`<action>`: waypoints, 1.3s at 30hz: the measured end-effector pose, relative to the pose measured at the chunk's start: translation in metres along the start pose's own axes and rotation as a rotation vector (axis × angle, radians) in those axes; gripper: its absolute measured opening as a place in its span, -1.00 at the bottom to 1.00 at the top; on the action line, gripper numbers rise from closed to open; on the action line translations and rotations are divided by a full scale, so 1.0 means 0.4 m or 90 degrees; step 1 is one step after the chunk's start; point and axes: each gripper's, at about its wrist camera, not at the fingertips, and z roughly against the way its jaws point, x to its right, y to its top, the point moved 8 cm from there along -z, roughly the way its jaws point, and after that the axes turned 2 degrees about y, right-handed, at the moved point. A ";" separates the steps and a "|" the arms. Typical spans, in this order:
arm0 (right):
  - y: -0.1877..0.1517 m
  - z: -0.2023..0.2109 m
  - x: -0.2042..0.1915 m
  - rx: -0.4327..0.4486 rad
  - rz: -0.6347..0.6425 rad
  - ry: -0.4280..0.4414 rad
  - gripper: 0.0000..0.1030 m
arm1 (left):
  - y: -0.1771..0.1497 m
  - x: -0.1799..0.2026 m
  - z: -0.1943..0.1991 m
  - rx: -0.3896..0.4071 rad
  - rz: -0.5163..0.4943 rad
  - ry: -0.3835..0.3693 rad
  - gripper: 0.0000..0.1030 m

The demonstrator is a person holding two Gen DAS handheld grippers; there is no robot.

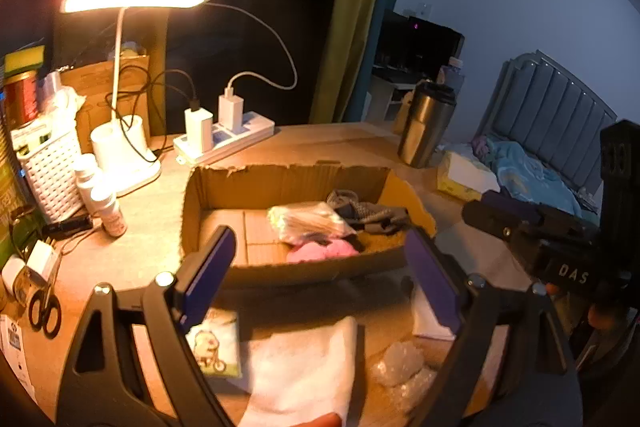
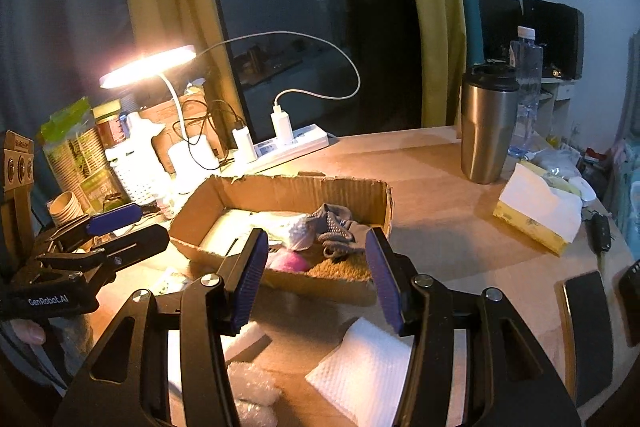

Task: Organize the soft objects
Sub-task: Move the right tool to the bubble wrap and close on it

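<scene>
Inside cardboard box (image 2: 352,193): grey sock (image 2: 340,227), pink item (image 2: 290,261).

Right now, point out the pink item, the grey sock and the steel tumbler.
Pink item (image 1: 324,251), left wrist view, its top surface.
Grey sock (image 2: 336,227), right wrist view, its bunched middle.
Steel tumbler (image 2: 486,135), right wrist view, its body.

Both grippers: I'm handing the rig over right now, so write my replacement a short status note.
Left gripper: open, empty, above the table's near edge.
Right gripper: open, empty.
Cardboard box: already holds a grey sock, a pink item and a plastic-wrapped bundle.
Left on the table: white towel, bubble wrap, cartoon packet, paper napkin.
</scene>
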 end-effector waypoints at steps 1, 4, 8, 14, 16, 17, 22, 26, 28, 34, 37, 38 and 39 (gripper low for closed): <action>-0.003 0.004 -0.003 0.000 0.000 -0.001 0.04 | -0.004 -0.001 0.006 0.001 0.000 0.000 0.70; -0.017 0.019 -0.016 0.000 0.002 -0.004 0.04 | -0.021 -0.004 0.026 0.002 -0.001 0.000 0.70; -0.037 0.037 -0.031 -0.001 0.005 -0.008 0.04 | -0.044 -0.015 0.047 0.002 0.003 0.000 0.70; -0.071 0.046 -0.059 -0.012 0.010 -0.012 0.04 | -0.084 -0.040 0.072 -0.003 0.011 0.002 0.70; -0.086 0.047 -0.067 -0.017 0.013 -0.013 0.04 | -0.098 -0.049 0.078 -0.006 0.013 0.004 0.70; -0.094 0.046 -0.071 -0.020 0.013 -0.013 0.04 | -0.104 -0.051 0.079 -0.007 0.014 0.004 0.70; -0.137 0.037 -0.084 -0.038 0.010 -0.013 0.04 | -0.138 -0.068 0.083 -0.018 0.018 0.005 0.70; -0.170 0.028 -0.092 -0.054 0.008 -0.011 0.04 | -0.172 -0.070 0.079 -0.030 0.017 0.005 0.70; -0.188 0.020 -0.095 -0.065 0.007 -0.009 0.04 | -0.192 -0.071 0.073 -0.039 0.018 0.004 0.70; -0.243 -0.010 -0.115 -0.096 0.011 -0.001 0.04 | -0.246 -0.076 0.049 -0.067 0.022 0.003 0.70; -0.267 -0.024 -0.126 -0.110 0.011 0.006 0.04 | -0.269 -0.075 0.038 -0.080 0.021 0.002 0.70; -0.275 -0.028 -0.129 -0.116 0.012 0.008 0.04 | -0.277 -0.073 0.033 -0.086 0.020 0.001 0.70; -0.283 -0.034 -0.131 -0.122 0.013 0.009 0.04 | -0.283 -0.072 0.029 -0.090 0.020 0.001 0.70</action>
